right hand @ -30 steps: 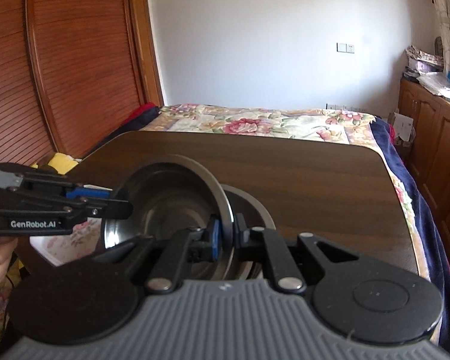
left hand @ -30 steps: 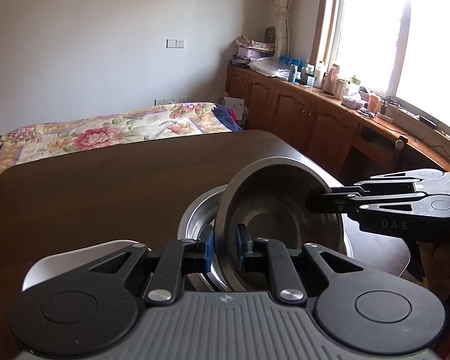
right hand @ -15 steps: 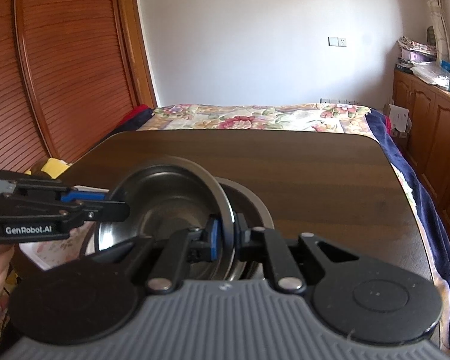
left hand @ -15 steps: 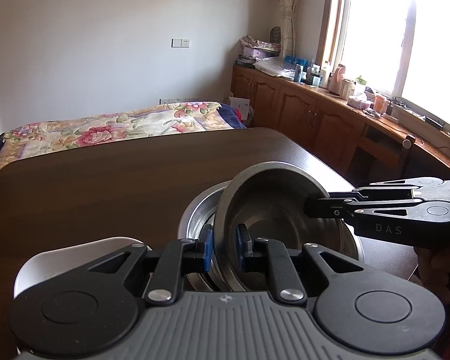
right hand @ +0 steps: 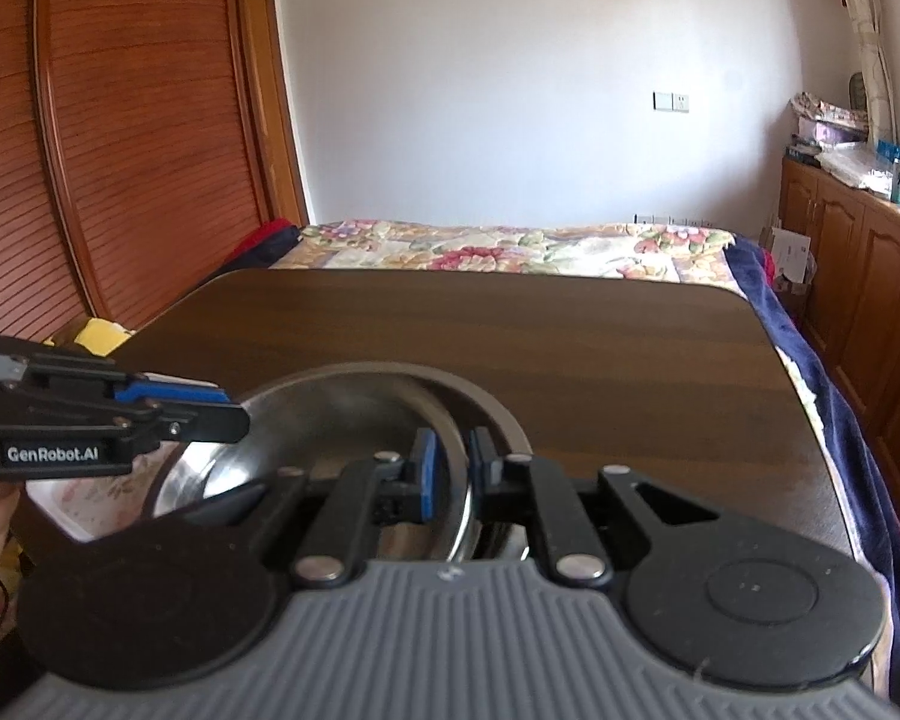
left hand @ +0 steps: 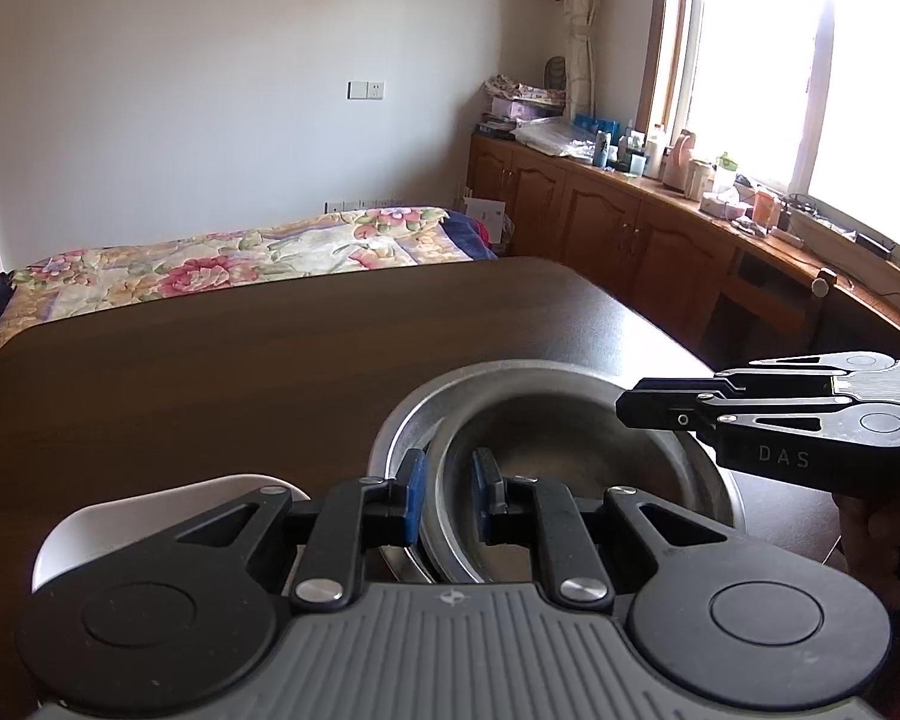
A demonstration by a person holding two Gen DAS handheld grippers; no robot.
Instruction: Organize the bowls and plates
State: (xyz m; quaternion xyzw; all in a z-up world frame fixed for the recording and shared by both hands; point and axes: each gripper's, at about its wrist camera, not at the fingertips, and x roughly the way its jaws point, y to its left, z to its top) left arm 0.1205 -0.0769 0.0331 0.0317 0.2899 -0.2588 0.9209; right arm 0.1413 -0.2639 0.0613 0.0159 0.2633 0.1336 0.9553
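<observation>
A small steel bowl (left hand: pixel 570 456) (right hand: pixel 330 420) sits nested inside a larger steel bowl (left hand: pixel 402 420) (right hand: pixel 498 414) on the dark wooden table (left hand: pixel 210 372). My left gripper (left hand: pixel 450 498) is shut on the small bowl's near rim, one finger inside and one outside. In the right wrist view it comes in from the left (right hand: pixel 240 420). My right gripper (right hand: pixel 450 474) is shut on the opposite rim, and in the left wrist view its tip (left hand: pixel 621 411) reaches the bowl from the right. The small bowl looks slightly blurred in the right wrist view.
A white dish (left hand: pixel 120 516) (right hand: pixel 60 498) lies on the table left of the bowls. A bed with a floral cover (left hand: pixel 210 258) stands beyond the table's far edge. Wooden cabinets (left hand: pixel 630 240) line the window side. A hand (left hand: pixel 870 528) holds the right gripper.
The small bowl was tilted up on its edge above the larger bowl; both grippers have lowered it, and it now lies nearly level inside the larger bowl.
</observation>
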